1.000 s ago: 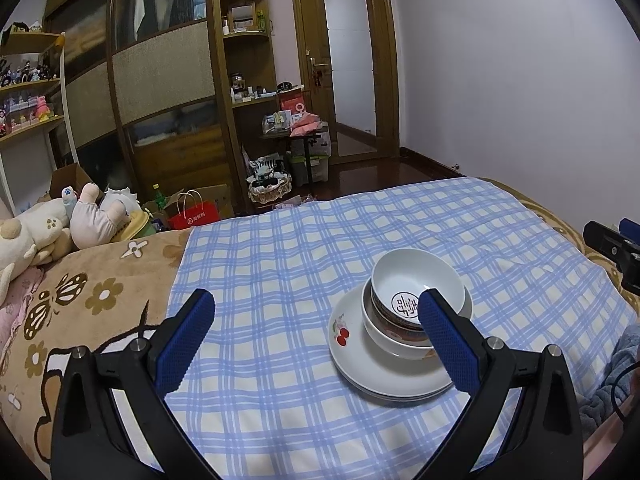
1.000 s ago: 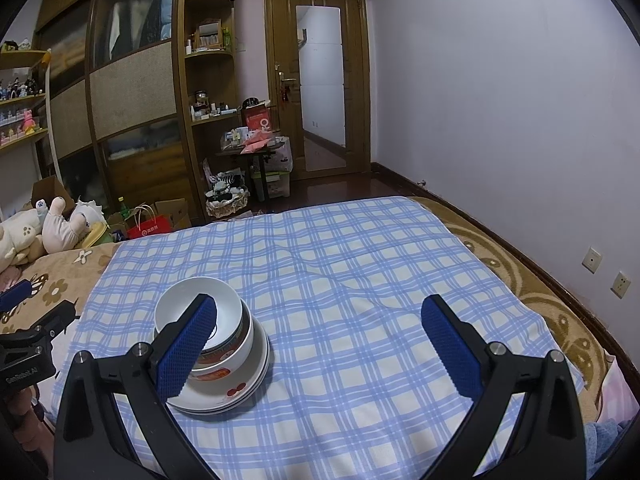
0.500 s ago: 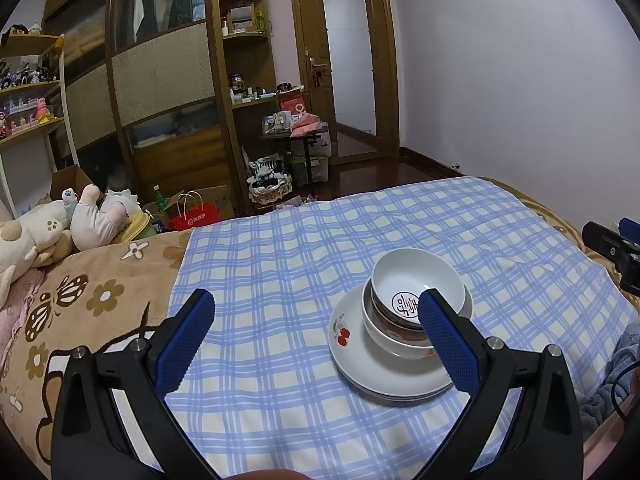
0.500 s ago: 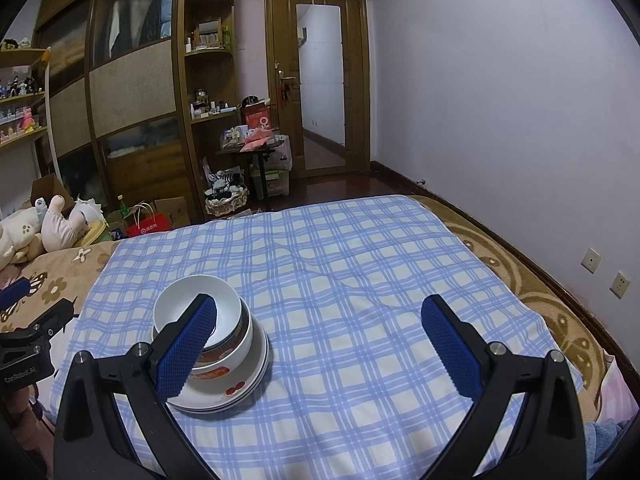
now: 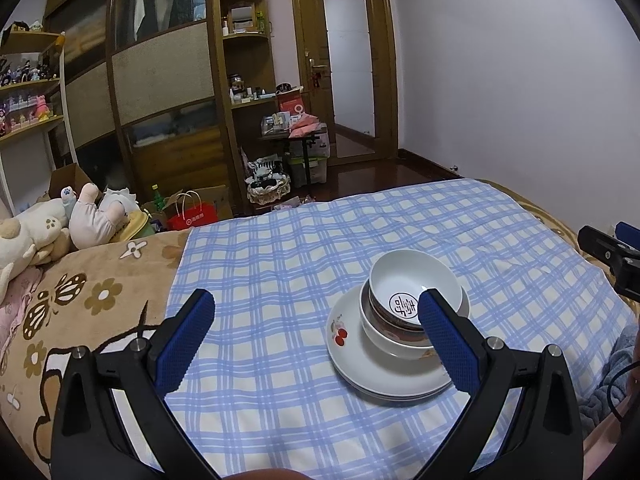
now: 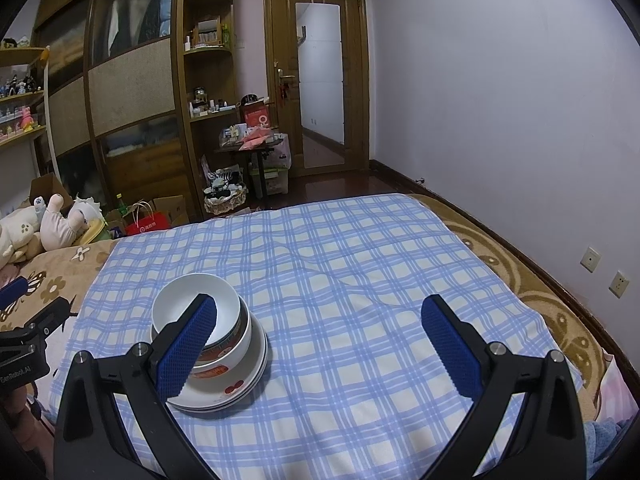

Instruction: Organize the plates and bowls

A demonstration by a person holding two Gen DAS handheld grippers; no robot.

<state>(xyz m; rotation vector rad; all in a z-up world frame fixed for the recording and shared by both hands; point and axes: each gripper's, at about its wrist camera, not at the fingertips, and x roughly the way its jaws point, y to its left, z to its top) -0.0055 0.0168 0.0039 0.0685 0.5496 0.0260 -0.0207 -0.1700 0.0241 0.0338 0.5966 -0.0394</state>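
A stack stands on the blue checked cloth (image 5: pixel 280 264): white plates with a cherry print (image 5: pixel 360 364) at the bottom and two nested bowls on top, the upper bowl (image 5: pixel 414 280) white with a blue emblem inside. My left gripper (image 5: pixel 314 312) is open and empty, with the stack behind its right finger. In the right wrist view the stack (image 6: pixel 224 360) sits behind the left finger of my right gripper (image 6: pixel 318 316), which is open and empty. Each gripper shows at the edge of the other's view.
The cloth covers a bed with a brown flowered blanket (image 5: pixel 80 288) on the left. Plush toys (image 5: pixel 60 224) lie at the bed's far left. Wardrobes, shelves, a cluttered small table (image 5: pixel 296 132) and a door stand beyond. A wall runs along the right.
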